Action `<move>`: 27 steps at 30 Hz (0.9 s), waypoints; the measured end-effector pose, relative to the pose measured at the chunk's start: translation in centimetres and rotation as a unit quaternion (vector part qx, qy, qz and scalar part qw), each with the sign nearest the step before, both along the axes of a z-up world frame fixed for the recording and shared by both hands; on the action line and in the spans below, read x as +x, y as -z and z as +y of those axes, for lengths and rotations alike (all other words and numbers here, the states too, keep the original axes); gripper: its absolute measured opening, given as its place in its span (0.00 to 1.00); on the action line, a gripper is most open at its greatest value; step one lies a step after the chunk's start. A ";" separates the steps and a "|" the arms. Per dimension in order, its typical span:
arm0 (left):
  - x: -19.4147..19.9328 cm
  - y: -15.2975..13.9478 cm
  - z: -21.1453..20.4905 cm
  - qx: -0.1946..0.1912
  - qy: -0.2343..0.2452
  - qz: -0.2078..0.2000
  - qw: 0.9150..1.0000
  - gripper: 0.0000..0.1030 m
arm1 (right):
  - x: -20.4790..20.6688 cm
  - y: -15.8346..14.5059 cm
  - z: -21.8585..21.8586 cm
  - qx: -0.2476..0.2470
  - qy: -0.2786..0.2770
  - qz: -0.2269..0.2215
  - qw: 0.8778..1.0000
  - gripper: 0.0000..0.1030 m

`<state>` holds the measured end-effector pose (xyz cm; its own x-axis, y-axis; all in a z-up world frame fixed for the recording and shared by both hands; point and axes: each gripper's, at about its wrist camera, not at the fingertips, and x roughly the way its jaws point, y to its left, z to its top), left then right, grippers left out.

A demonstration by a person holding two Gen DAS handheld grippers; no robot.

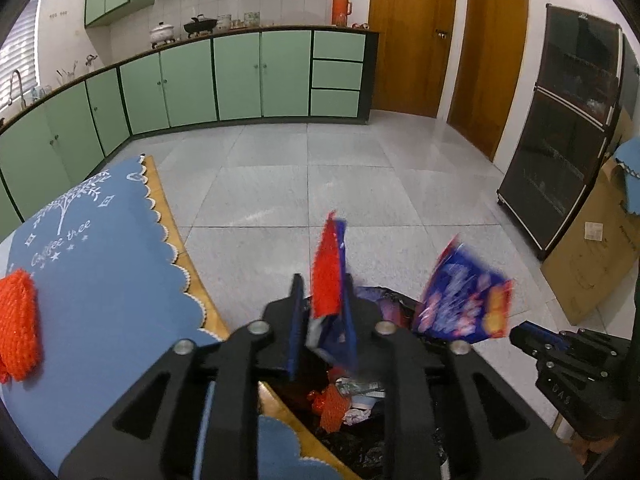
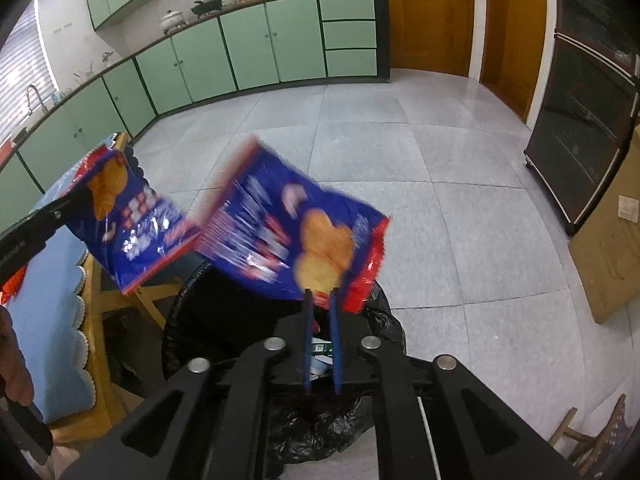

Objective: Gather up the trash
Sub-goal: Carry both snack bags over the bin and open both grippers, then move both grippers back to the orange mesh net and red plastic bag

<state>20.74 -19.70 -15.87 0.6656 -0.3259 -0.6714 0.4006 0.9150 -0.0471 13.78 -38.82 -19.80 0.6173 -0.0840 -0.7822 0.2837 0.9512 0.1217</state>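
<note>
Both grippers hung over the black-lined bin (image 2: 180, 320), which sat on the floor (image 1: 320, 180) just right of the bench (image 1: 192, 280), at its near corner. The left gripper (image 1: 322, 280) had its jaws a little apart. One blue snack bag (image 1: 330, 272) stood loose between them, red edge up, and I saw no pinch on it, so I took it as let go. The right gripper (image 2: 320, 292) also had its jaws slightly parted, with bin litter visible through the gap. The second snack bag (image 2: 304, 232) was blurred at the very tips, fanned out to the far left above the bin mouth. That one looked released too, not gripped.

The step in hand seemed to be the drop. To do it well, I would have kept both grippers directly above the opening until each bag was clear of the jaws, because a light foil bag tends to catch on a pad or sail sideways. The second bag spread wide over the far rim, so a small shake toward the near side might have kept it off the floor. The jaws wanted opening further before pulling away. An orange net (image 1: 18, 320) lay on the blue cloth (image 1: 100, 260) at the bench's left, probably next to collect.
</note>
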 end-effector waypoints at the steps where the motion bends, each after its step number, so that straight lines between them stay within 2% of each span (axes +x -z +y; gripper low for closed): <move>1: 0.0 0.0 -0.1 0.000 0.000 -0.001 1.000 0.29 | 0.2 0.1 0.0 0.002 -0.001 0.001 1.000 0.16; 9: 0.0 -0.6 0.5 -0.010 -0.004 0.001 1.000 0.31 | 0.2 0.5 -0.5 0.016 -0.005 0.008 1.000 0.26; 15: -1.0 -2.5 2.6 -0.024 -0.022 -0.023 0.999 0.36 | -0.3 -1.9 0.5 0.012 -0.014 -0.021 1.000 0.38; 21: -2.6 -5.1 8.0 -0.037 -0.066 -0.049 0.996 0.38 | 0.0 -6.5 4.0 -0.001 -0.048 -0.071 0.996 0.47; 27: -4.8 -6.4 15.5 -0.017 -0.133 -0.070 0.988 0.46 | 1.0 -10.1 10.0 -0.001 -0.102 -0.119 0.988 0.54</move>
<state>15.92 -4.23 -9.46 0.8169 -0.1471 -0.5577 0.1499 0.9879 -0.0411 14.80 -28.86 -9.67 0.7882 0.0608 -0.6124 0.0489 0.9858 0.1608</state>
